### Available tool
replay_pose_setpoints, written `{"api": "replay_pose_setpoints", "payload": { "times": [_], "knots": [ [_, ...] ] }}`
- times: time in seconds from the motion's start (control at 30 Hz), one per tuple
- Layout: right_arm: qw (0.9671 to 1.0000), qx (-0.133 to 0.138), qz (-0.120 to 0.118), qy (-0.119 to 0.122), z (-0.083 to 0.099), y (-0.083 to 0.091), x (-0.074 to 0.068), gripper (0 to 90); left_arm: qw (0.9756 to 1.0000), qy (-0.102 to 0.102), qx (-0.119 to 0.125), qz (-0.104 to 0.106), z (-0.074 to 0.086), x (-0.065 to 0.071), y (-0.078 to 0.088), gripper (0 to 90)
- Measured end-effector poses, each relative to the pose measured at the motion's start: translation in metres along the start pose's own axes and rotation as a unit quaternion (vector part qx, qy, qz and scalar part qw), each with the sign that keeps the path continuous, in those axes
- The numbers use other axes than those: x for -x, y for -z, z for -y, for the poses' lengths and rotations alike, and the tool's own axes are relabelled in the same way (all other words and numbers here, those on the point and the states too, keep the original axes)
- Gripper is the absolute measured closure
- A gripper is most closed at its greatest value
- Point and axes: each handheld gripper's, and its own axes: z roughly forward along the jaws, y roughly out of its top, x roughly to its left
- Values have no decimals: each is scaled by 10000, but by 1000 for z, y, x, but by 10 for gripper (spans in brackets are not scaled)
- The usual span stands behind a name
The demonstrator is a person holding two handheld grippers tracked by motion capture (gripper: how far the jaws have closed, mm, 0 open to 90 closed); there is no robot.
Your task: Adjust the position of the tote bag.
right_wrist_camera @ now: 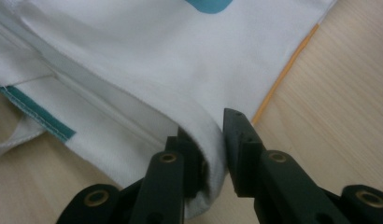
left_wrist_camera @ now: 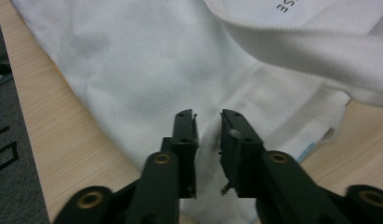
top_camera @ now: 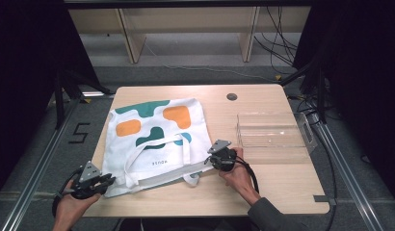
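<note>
Pinching the tote bag's [top_camera: 154, 139] near right corner, the right gripper [right_wrist_camera: 213, 144] has cloth folded between its jaws, which sit narrow and snug on the hem. Bag lies flat on the wooden table [top_camera: 263, 185], left of centre, handles toward six o'clock. Left gripper [left_wrist_camera: 208, 140] sits at the bag's seven o'clock corner, jaws slightly apart over the white fabric, no real bite. Clear plastic bin [top_camera: 272, 132] at three o'clock.

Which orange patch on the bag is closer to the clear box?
The bigger orange patch, high on the tote bag, sits nearer the clear box. The smaller orange patch lies farther left, toward the bag's other side.
</note>
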Motion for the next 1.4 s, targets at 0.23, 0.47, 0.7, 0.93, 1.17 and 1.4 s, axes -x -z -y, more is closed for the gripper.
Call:
{"api": "replay_pose_setpoints", "payload": {
  "times": [0.23,0.47,0.7,0.93,1.17,1.4],
  "knots": [
    [9998,64,-140,-135,-1,6,0,796,9998,-157,-43,98,1,33,21,325],
    [9987,284,-295,-309,-6,20,5,798,9946,-317,-715,-686,11,27,-4,331],
    [9983,386,-271,-348,-8,24,6,797,9928,-296,-826,-814,12,17,-8,335],
    [9984,346,-297,-349,-9,25,7,797,9943,-161,-740,-757,15,20,0,351],
    [9981,386,-311,-368,-9,24,8,794,9946,-674,-584,-522,-8,40,-16,303],
    [9980,340,-374,-376,-9,24,10,792,9949,-768,-539,-372,-13,48,-22,273]
  ]
}}
